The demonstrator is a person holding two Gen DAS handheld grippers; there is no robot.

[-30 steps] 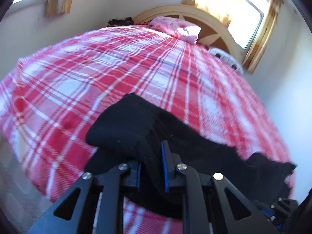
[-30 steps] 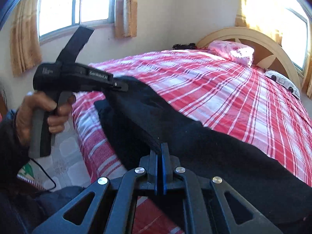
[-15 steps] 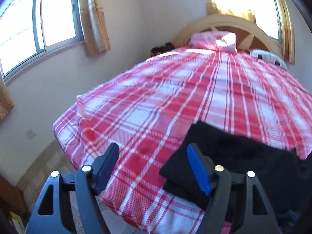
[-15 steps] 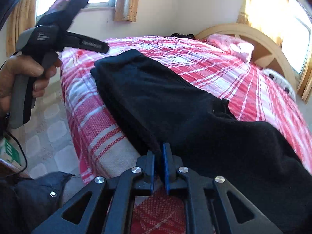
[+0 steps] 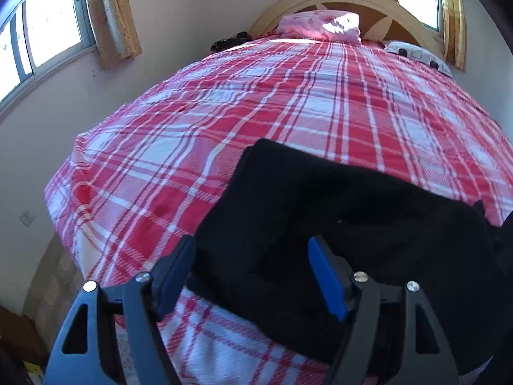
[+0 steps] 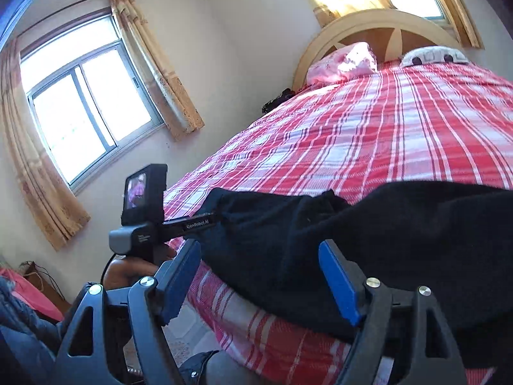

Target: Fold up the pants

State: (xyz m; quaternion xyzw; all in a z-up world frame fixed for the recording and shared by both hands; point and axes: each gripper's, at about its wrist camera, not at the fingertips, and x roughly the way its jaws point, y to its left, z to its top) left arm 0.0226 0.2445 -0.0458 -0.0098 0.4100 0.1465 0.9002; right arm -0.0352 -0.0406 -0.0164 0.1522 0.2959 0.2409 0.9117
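L wrist view: left claw (image 5: 253, 272) has its jaws apart and opening, hanging over the near edge of the black pants (image 5: 336, 218), which lie folded on the red plaid bed (image 5: 256, 109) near its foot; cloth shows between the pads but they don't press it. R wrist view: right claw (image 6: 259, 279) is likewise spread and opening w/ pants (image 6: 352, 231) beyond and between its blue pads, prob. not gripped, and the left claw (image 6: 211, 219) reaches the pants' far-left end.

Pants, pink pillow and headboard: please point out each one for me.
pants (image 5: 368, 211), left wrist view, middle of the black cloth
pink pillow (image 5: 315, 25), left wrist view, its middle
headboard (image 6: 378, 21), right wrist view, top of the arch
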